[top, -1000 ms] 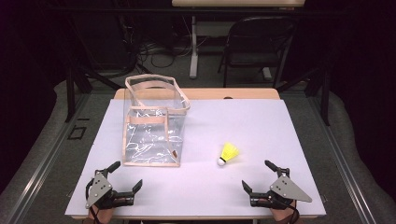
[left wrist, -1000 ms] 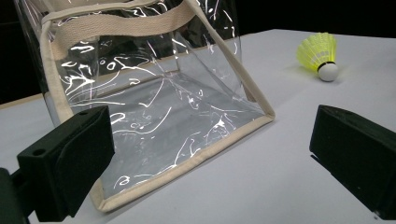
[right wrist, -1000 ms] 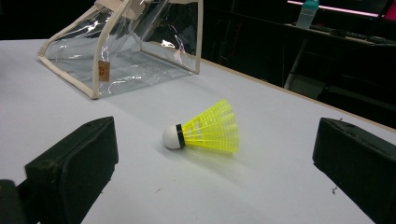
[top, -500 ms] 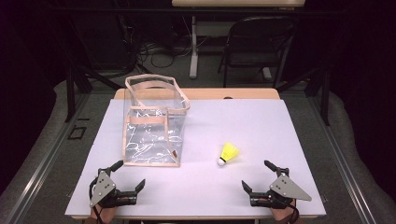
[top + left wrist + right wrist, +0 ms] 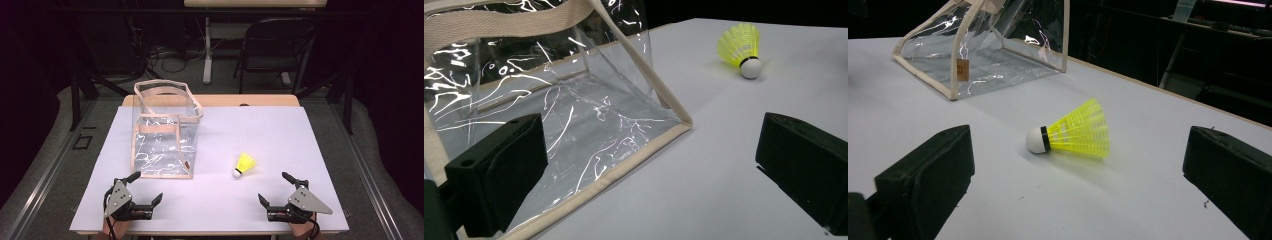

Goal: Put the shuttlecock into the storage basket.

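Note:
A clear plastic tote bag (image 5: 162, 132) with beige trim and handles stands upright on the white table (image 5: 270, 130), left of centre. A yellow shuttlecock (image 5: 244, 164) with a white cork lies on its side to the bag's right. My left gripper (image 5: 145, 188) rests open at the front left edge, just in front of the bag's (image 5: 549, 110) near corner, nothing between its jaws. My right gripper (image 5: 275, 189) sits open at the front right, facing the shuttlecock (image 5: 1073, 134), a short way from it. The shuttlecock (image 5: 743, 47) also lies far right in the left gripper view.
A black folding chair (image 5: 272, 47) and a white desk leg (image 5: 207, 50) stand behind the table, with cables on the floor. A wooden strip (image 5: 250, 101) runs along the table's far edge. Open white surface lies between the two grippers.
The left gripper has shifted slightly right and forward toward the bag's near corner. The right gripper, bag and shuttlecock have not moved.

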Available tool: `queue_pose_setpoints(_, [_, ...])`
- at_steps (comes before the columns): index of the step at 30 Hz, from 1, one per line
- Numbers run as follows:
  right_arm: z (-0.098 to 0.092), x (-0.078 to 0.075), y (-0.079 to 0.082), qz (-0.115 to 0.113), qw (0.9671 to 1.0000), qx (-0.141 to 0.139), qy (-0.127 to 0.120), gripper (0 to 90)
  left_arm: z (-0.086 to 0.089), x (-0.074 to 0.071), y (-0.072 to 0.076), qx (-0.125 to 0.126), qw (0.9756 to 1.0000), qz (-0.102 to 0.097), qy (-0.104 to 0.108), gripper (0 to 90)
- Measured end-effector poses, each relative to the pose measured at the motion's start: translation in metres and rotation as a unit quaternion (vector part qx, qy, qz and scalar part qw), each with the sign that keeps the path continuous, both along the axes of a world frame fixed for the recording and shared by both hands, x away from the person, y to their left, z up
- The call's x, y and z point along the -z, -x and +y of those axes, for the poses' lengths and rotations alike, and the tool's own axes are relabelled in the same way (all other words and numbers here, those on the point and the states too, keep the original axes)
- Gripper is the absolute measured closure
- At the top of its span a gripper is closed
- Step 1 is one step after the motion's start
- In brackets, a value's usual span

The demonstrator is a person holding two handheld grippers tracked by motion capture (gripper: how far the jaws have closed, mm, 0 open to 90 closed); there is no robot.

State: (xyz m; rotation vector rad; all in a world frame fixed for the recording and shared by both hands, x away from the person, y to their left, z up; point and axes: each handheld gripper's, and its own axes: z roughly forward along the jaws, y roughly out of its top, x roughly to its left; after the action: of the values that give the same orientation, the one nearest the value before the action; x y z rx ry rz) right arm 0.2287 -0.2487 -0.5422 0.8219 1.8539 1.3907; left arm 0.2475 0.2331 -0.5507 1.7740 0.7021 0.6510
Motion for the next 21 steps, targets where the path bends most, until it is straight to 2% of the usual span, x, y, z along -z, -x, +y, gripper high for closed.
queue_pose_setpoints(5, [0.0, 0.0, 0.001, 0.002, 1.0, 0.002, 0.001, 0.0, -0.007, -0.003, -0.004, 0.011, 0.9996, 0.024, -0.007, 0.0])
queue_pose_setpoints(9, [0.0, 0.0, 0.001, 0.002, 1.0, 0.002, 0.003, 0.0, -0.013, -0.004, -0.006, 0.02, 0.9992, 0.031, -0.012, 0.0])
queue_pose_setpoints(21, [0.001, 0.0, 0.0, 0.003, 1.0, -0.001, 0.003, 0.0, -0.026, -0.011, -0.013, 0.035, 0.9986, 0.035, -0.02, 0.0])
